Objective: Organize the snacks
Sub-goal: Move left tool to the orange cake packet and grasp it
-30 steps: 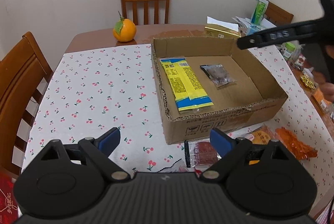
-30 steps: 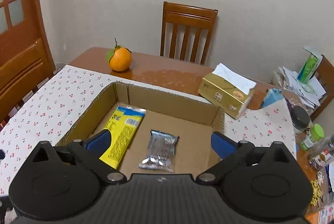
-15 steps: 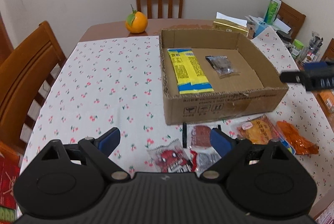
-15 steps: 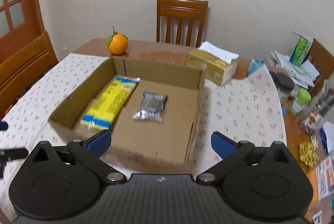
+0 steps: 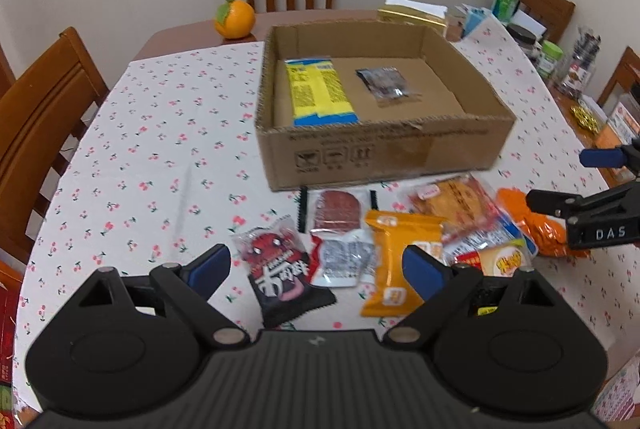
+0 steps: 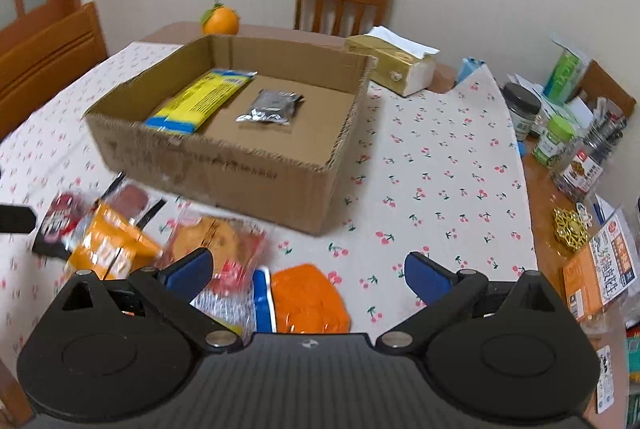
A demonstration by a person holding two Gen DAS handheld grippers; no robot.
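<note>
both the left gripper (image 5: 316,267) and right gripper (image 6: 308,271) hang wide and empty over the loose snacks (image 5: 404,257) piled by the cardboard box (image 5: 384,157), probably picking what goes in beside the yellow packet (image 5: 318,93).

1. The left gripper (image 5: 316,271) is showing a black body with a ribbed top plate and two rounded housings bearing shallow discs.
2. Blue pads (image 5: 210,266) are capping its fingers; silver screws are sitting at the pivots.
3. The right gripper (image 6: 308,271) is looking alike; white lettering, seemingly "DAS", is marking its side.
</note>
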